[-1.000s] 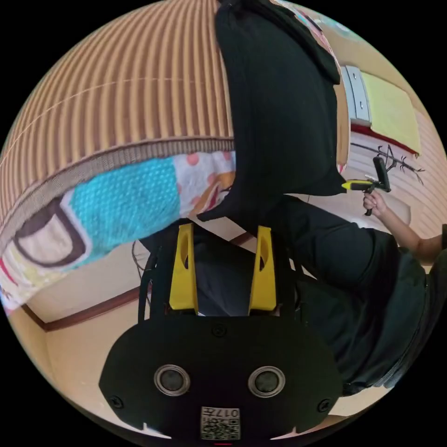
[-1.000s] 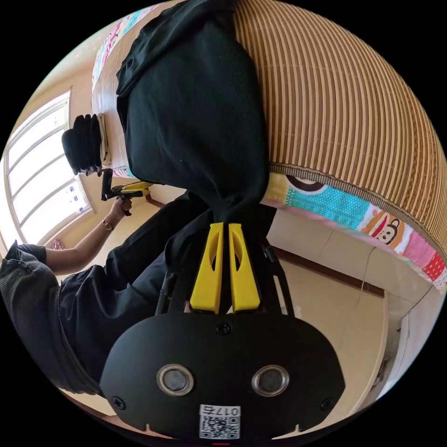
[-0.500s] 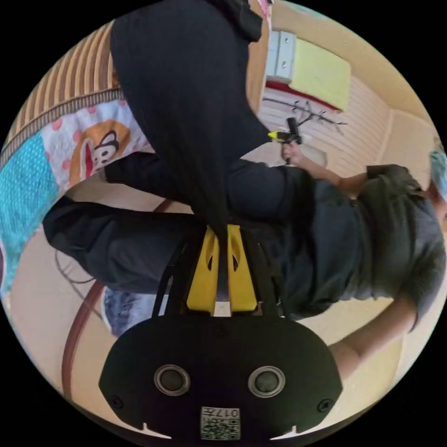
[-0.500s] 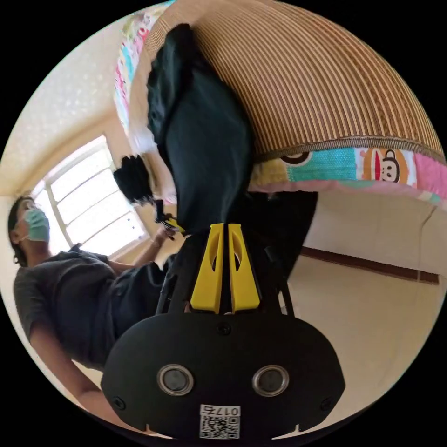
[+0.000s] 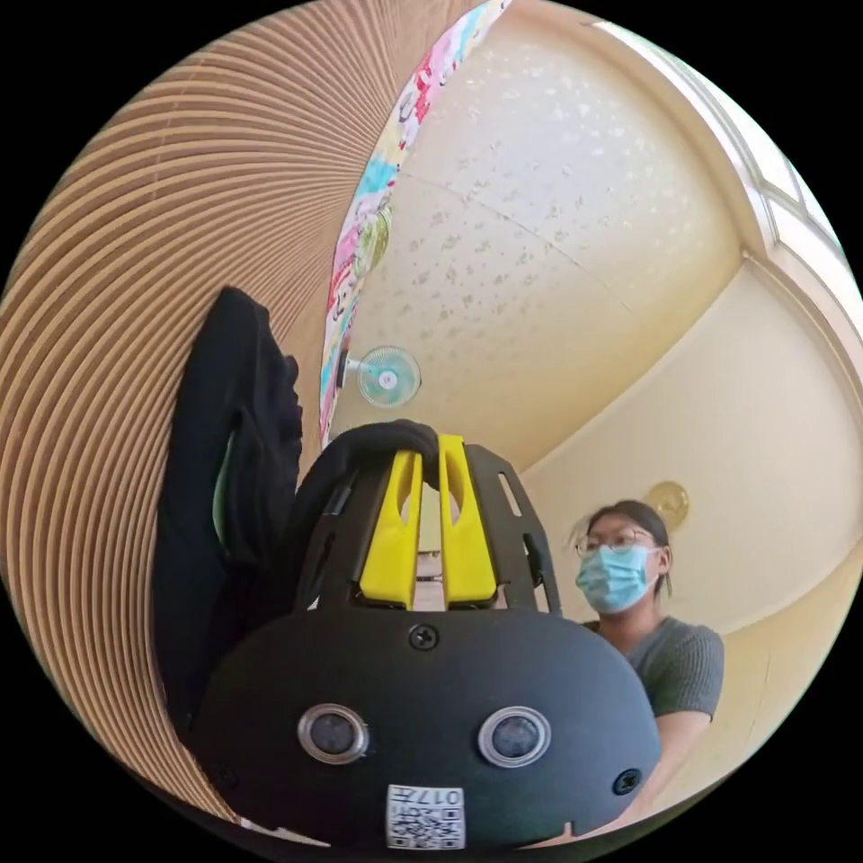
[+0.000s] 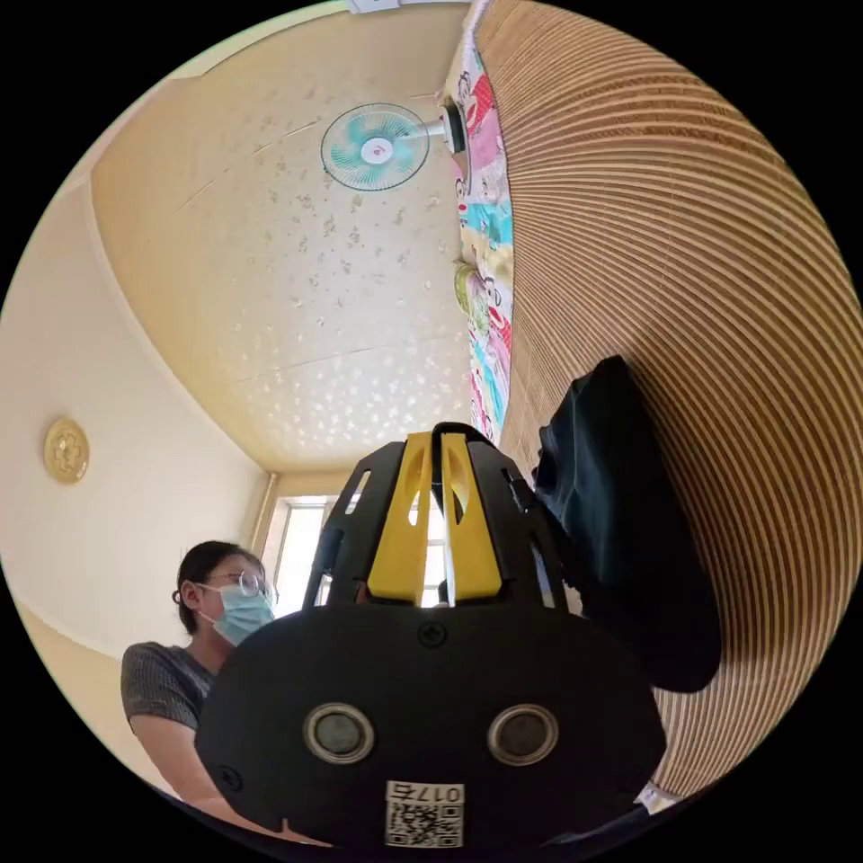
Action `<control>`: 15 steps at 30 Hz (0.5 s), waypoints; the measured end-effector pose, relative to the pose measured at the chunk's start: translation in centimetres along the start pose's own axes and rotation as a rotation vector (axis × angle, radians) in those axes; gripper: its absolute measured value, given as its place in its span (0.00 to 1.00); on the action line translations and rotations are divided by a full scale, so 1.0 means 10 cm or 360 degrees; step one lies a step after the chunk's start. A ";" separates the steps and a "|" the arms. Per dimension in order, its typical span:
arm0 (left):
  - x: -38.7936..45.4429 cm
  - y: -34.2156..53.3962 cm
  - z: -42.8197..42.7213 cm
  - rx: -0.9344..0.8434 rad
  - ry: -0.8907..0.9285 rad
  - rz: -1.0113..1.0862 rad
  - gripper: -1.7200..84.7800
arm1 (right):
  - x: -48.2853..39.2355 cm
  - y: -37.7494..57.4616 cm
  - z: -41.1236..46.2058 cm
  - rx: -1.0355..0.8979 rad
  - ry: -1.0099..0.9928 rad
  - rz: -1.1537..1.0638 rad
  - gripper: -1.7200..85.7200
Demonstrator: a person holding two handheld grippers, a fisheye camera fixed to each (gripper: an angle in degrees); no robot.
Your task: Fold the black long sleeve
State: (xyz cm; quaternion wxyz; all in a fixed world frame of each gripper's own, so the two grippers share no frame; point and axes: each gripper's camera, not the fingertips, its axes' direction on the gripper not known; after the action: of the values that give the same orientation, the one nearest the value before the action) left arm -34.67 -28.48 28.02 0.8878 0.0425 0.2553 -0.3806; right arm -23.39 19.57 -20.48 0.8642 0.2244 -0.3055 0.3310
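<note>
A speckled cream ceiling [image 6: 297, 297] carries a teal fan [image 6: 373, 148] — beside it, a striped bamboo mat [image 6: 701, 270].

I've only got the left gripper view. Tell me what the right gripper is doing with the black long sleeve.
Observer: In the right gripper view, the right gripper has its jaws almost together, with a thin strip of black fabric caught between the tips.
Operator: Now give me where the bulk of the shirt sits from that side.
Observer: The black long sleeve lies bunched on the striped mat, to the picture's right of the gripper's housing.
Operator: Report what's behind the jaws there.
Observer: A bright window shows past the gripper, just beside the person.
</note>
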 end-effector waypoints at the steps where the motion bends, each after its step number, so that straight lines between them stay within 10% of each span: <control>1: -0.06 -0.08 0.07 0.0016 -0.0023 0.0001 0.07 | 0.13 -0.15 0.12 0.0039 0.0043 0.0071 0.05; 6: -0.14 -0.40 0.41 0.0116 -0.0348 0.0092 0.13 | 0.36 -0.51 0.43 0.0048 0.0257 0.0232 0.06; 15: 0.16 0.20 0.80 -0.0170 -0.1546 0.0472 0.19 | -0.65 0.20 0.82 -0.0365 0.0899 -0.0726 0.10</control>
State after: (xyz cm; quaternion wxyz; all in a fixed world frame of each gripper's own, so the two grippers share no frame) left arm -28.97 -30.22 33.94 0.9494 -0.1489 -0.1766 -0.2128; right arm -31.77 13.34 -18.64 0.9853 0.0883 -0.0324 0.1427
